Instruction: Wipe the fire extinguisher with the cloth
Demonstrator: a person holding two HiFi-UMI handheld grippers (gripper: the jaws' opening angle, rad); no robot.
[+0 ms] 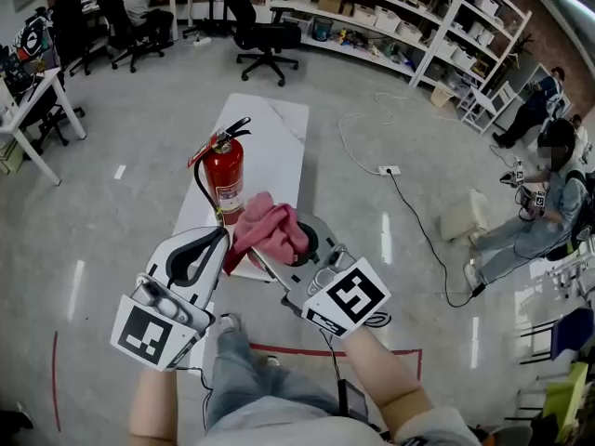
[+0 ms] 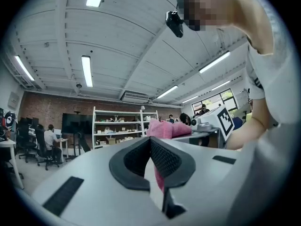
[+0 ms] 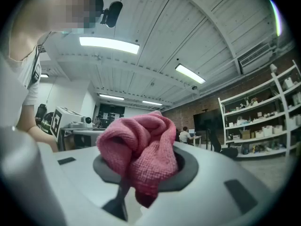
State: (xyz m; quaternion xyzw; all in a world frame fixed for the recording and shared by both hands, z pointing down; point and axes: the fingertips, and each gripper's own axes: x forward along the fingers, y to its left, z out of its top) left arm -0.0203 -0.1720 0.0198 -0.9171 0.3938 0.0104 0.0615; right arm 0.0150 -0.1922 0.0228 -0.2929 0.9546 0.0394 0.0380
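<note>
Pink cloth (image 1: 270, 229) bunched and gripped tight in right tongs (image 1: 284, 246), just in front of upright red fire extinguisher (image 1: 225, 179) on white tabletop (image 1: 270, 128). Left tongs (image 1: 223, 237) clenched, empty, tips beside cloth's left edge. Both forearms extended forward, tongs side by side, tilted upward.

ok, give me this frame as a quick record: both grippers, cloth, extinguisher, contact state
left gripper: jaws together, nothing between the pads
right gripper: shut on the crumpled pink terry cloth
red fire extinguisher: upright on the white marble-look table
cloth vs extinguisher: cloth held close in front of the cylinder's lower part; contact cannot be told
wiping: no clear contact visible
</note>
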